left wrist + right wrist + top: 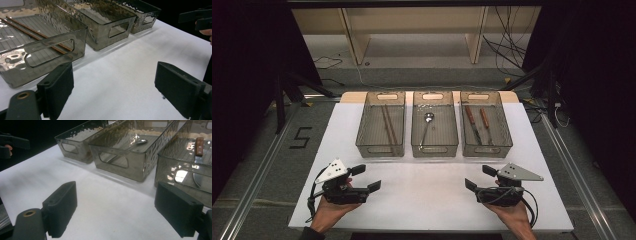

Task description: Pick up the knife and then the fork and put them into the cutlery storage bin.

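Observation:
Three smoky clear bins stand side by side at the back of the white table (427,190). The left bin (380,124) holds a pair of brown chopsticks (388,125). A metal spoon (427,122) lies in the middle bin (434,124). Two wooden-handled knives (477,125) rest in the right bin (485,123). My left gripper (366,178) sits low at the front left, open, nothing between its jaws. My right gripper (480,177) mirrors it at the front right, also open. In the left gripper view the chopsticks (35,35) show through the nearest bin's wall.
A wooden shelf frame (412,30) and loose cables (507,45) lie on the floor beyond the table. Metal rails (257,170) run along both sides. A "5" mark (301,137) is on the floor at left. Open white tabletop spans between the grippers and the bins.

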A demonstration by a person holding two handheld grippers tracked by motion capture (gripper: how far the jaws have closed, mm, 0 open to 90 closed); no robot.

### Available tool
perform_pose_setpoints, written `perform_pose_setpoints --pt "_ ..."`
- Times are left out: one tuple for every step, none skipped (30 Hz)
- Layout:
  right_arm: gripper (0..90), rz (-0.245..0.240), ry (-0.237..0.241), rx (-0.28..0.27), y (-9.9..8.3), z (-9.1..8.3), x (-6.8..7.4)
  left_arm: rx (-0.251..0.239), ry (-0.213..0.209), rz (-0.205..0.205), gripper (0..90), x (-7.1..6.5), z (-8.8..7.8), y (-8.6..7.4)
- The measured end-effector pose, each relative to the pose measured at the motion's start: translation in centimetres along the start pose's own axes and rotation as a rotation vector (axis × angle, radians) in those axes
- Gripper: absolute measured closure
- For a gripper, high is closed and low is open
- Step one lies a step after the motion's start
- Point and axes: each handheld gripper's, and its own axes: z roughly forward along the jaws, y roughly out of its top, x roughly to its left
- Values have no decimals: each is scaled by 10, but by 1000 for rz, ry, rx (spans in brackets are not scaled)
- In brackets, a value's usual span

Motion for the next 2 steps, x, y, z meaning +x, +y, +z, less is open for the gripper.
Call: perform_pose_setpoints --pt "184 -1 -1 0 0 0 0 0 0 0 153 0 0 0" --pt "184 -1 -2 0 0 0 0 0 0 1 153 0 0 0"
